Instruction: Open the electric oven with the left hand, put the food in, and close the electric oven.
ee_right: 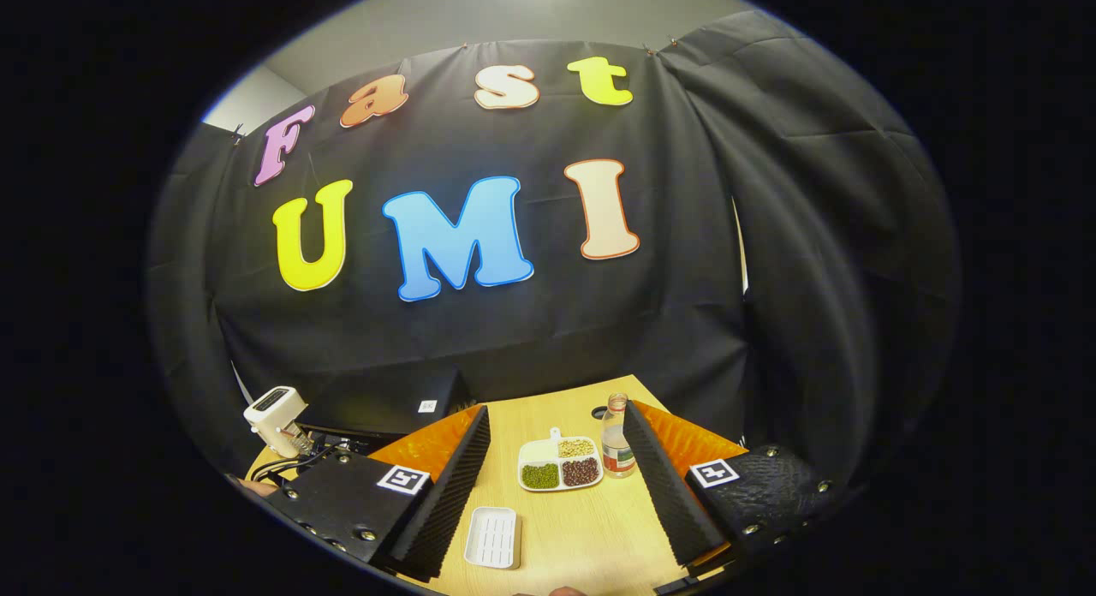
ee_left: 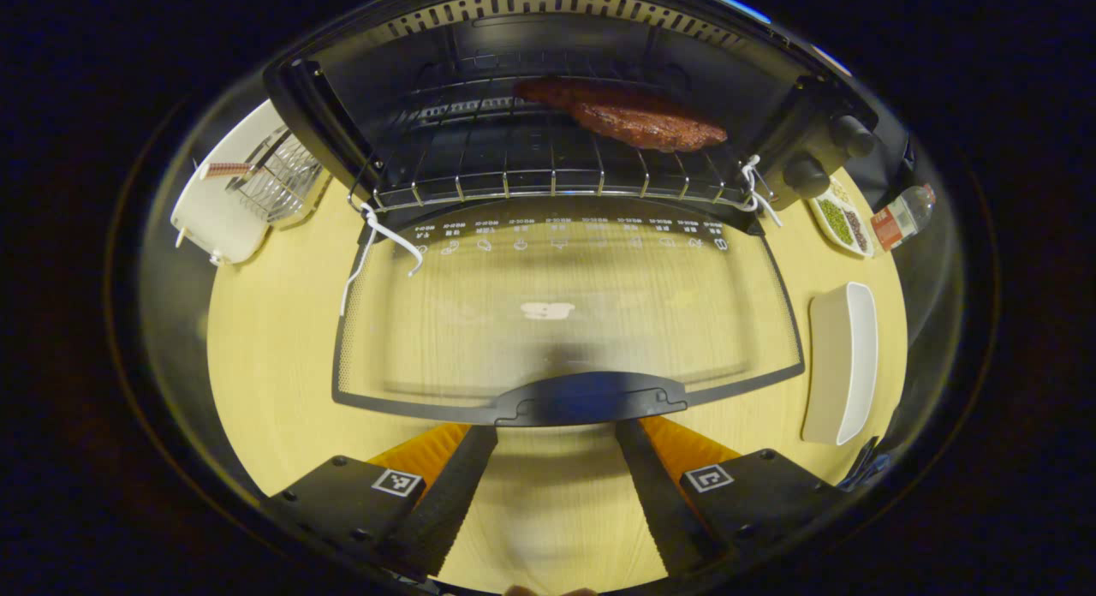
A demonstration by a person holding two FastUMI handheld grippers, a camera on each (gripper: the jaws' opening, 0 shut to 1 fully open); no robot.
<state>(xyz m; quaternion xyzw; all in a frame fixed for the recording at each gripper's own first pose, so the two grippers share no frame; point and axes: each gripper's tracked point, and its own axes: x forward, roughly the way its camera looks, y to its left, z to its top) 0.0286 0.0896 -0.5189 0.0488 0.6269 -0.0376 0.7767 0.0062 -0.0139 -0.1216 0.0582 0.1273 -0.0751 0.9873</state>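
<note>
The electric oven (ee_left: 556, 108) stands open on the table (ee_left: 274, 339), its glass door (ee_left: 565, 313) folded flat toward the camera and a slab of browned meat (ee_left: 634, 116) lying on the wire rack (ee_left: 548, 163) inside, toward the rack's right half. The left hand-held gripper (ee_left: 556, 485) hovers straight in front of the door, fingers spread and grasping nothing; the door handle (ee_left: 591, 399) sits just beyond its fingertips, its long axis running crosswise to them, square across the gap. With the food apparently already in, closing looks like the remaining step, and that move would turn on getting under or onto this handle and swinging the door up and away, toward the oven mouth. The left hand is by far the nearer one. The right hand-held gripper (ee_right: 556, 493), also released and empty, points off over another stretch of table toward a divided dish of beans (ee_right: 561, 465), a small bottle (ee_right: 616, 446) and a white tray (ee_right: 492, 536), with a white appliance (ee_right: 274, 412) at the far left.
</note>
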